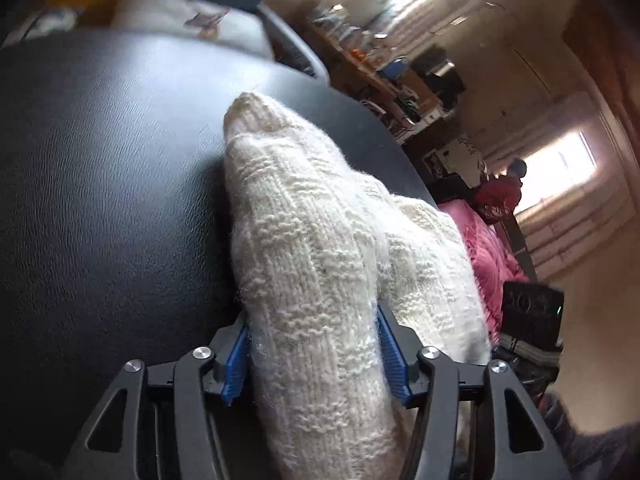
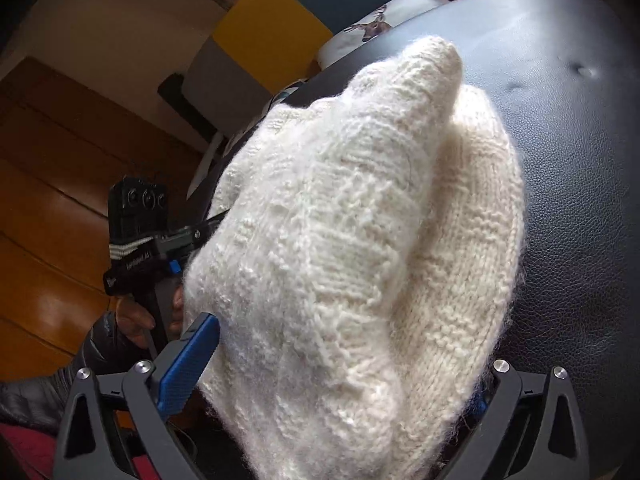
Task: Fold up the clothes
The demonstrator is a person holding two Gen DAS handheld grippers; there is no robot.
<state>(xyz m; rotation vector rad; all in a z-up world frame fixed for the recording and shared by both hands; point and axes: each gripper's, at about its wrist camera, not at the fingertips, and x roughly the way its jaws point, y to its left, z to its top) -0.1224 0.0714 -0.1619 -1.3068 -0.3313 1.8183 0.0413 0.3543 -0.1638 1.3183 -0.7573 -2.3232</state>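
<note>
Cream-white knitted wool socks (image 1: 316,280), two in number, were seen lying one upon the other across a black leather-grained seat surface (image 1: 100,184). In the left wrist view, the left claw (image 1: 312,356) was closed onto the upper sock, its two blue ribbed pads (image 1: 236,364) pressed against either side of the knit. In the right wrist view, the right claw (image 2: 320,392) was spread wide around the other end of the pair; one blue pad (image 2: 186,364) was shown just beside the wool, while the second was mostly hidden beneath it, so a firm grip could not be confirmed. One hand (image 2: 140,320) in a dark padded sleeve was seen holding the left claw's handle above a wooden floor (image 2: 48,208).
</note>
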